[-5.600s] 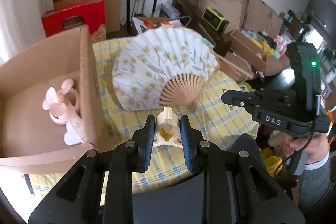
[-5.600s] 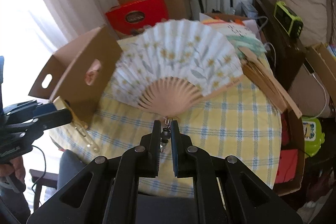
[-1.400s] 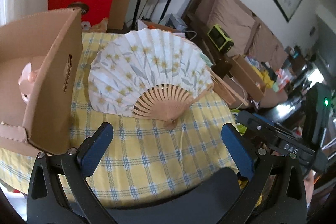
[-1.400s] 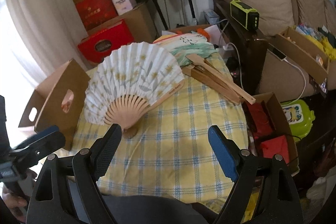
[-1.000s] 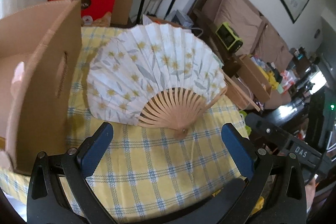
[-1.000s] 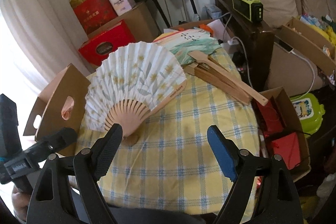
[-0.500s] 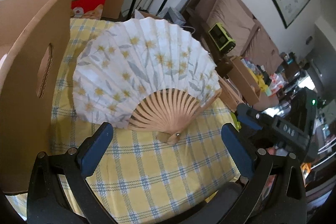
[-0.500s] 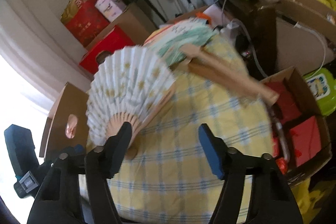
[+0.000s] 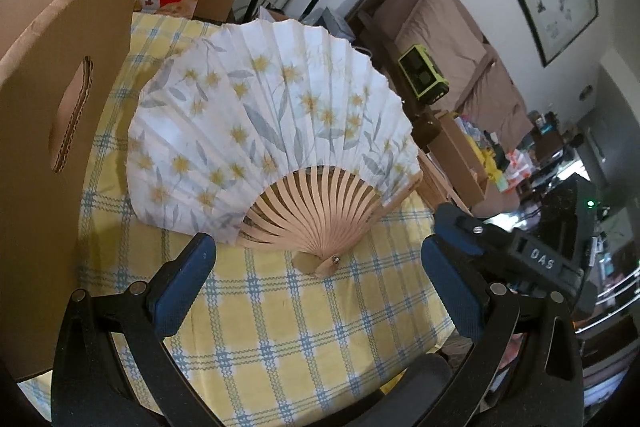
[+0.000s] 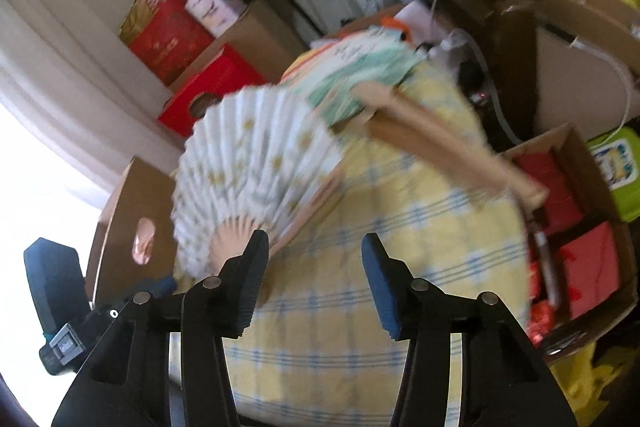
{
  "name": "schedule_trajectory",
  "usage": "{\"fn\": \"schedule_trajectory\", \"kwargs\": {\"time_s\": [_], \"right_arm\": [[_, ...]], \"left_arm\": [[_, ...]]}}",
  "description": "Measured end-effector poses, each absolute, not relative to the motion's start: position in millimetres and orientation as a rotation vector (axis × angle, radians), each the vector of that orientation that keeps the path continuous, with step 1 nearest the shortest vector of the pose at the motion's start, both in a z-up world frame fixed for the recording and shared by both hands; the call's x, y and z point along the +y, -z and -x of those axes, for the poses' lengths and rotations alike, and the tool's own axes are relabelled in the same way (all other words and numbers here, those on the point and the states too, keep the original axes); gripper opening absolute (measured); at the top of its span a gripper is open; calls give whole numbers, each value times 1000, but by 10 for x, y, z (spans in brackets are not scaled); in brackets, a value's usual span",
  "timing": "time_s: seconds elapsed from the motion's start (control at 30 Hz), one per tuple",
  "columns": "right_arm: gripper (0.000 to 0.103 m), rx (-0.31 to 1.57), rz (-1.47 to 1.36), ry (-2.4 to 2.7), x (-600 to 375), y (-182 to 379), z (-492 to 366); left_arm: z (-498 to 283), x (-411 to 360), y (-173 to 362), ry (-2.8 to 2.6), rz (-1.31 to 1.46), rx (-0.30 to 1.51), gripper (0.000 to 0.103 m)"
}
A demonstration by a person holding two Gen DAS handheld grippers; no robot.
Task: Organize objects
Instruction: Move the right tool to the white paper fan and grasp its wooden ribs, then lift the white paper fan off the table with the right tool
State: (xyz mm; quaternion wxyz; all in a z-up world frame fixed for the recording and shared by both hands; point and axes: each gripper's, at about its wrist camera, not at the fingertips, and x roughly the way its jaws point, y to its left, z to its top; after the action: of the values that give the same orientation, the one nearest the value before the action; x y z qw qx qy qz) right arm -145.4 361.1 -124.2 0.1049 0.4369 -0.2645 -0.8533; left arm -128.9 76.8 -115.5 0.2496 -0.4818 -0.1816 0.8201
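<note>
Paper fan (image 9: 264, 143): white pleated leaf with yellow flowers and grey leaves, pale wooden ribs, fully spread, lying flat on the checked desk (image 9: 304, 331), beside the cardboard box (image 9: 52, 131).

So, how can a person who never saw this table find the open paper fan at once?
Look at the yellow checked tablecloth, right of the cardboard box. The open paper fan lies flat there, fully spread. Unlike the folded wooden fans behind it, it is white with yellow flowers and grey leaves.

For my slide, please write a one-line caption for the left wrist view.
Open left gripper above a spread floral paper fan on a checked tablecloth, beside a cardboard box.
</note>
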Motion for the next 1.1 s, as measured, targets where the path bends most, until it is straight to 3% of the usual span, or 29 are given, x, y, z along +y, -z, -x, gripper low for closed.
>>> {"fn": "schedule_trajectory", "kwargs": {"time_s": [0.37, 0.57, 0.67, 1.1], "right_arm": [[49, -923, -1290, 2335, 3287, 1531, 1678], [34, -1020, -1238, 2267, 3304, 1645, 1724], [14, -1028, -1216, 2267, 3327, 1634, 1739], [6, -1125, -1133, 2290, 3433, 1361, 1596]], "left_arm": [[1286, 787, 1308, -2195, 1353, -528, 103], [1309, 767, 1349, -2173, 1358, -561, 103], [1317, 761, 1366, -2160, 1361, -575, 103], [1315, 687, 1473, -1965, 1363, -813, 103]]}}
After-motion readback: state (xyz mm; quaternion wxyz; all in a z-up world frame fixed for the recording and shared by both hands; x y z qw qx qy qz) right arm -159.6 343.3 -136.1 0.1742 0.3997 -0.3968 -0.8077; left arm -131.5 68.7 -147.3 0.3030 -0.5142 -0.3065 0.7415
